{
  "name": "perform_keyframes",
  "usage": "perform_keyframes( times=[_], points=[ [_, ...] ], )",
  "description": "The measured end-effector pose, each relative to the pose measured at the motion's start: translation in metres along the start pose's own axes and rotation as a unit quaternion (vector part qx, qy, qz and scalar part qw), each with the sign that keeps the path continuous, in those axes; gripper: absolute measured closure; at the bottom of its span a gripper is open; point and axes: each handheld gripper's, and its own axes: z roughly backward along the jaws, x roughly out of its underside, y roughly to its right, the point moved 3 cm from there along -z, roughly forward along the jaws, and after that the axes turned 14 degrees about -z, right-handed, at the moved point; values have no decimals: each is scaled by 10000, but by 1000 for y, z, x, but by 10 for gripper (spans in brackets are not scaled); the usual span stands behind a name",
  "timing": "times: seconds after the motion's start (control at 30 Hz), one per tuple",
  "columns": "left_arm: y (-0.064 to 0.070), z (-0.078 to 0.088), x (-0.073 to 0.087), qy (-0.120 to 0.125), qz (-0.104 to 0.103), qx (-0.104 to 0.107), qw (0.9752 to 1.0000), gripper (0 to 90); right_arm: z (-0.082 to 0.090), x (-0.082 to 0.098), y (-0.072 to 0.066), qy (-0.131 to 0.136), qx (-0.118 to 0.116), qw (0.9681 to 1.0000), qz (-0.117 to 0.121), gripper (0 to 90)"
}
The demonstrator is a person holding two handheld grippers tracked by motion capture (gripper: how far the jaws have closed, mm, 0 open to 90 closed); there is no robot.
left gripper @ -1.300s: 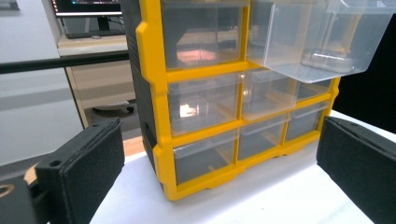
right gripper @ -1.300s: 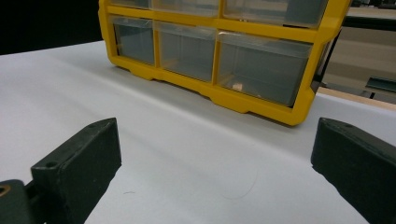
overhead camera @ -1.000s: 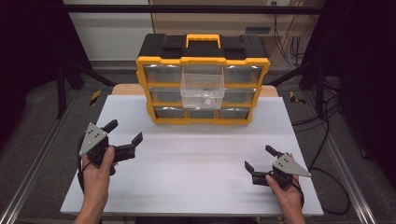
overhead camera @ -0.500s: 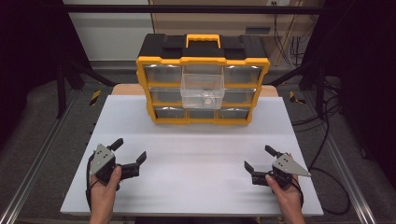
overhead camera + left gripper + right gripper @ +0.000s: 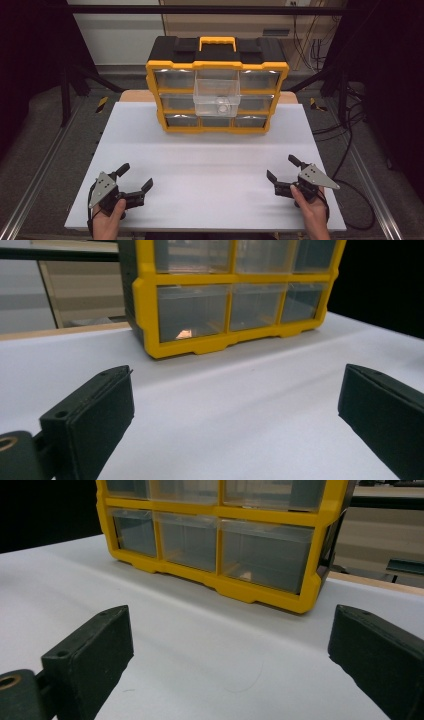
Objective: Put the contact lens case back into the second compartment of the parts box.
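Organizer (image 5: 217, 122) at 12 o'clock, middle drawer (image 5: 217, 97) pulled out, maybe small item inside, unclear. Left gripper (image 5: 134, 182) at 7 o'clock, right gripper (image 5: 281, 169) at 5 o'clock, both jaws spread, empty, well apart from organizer. Drawer not yet pushed in.

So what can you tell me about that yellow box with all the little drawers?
The drawer cabinet is a yellow plastic frame with a black top and a yellow carry handle. It stands upright at the far middle of the white table, with three rows of clear drawers. The top middle drawer is pulled out toward the person, with something small and pale inside. The bottom left drawer holds something small and orange. Neither gripper touches it.
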Motion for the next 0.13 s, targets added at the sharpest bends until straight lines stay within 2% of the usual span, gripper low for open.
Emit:
perform_keyframes(
  times=[0.13],
  points=[
    [1, 4, -2, 47, -39, -129, 9999, 14, -1, 1, 1, -52, 11, 10000, 7, 49]
  ],
)
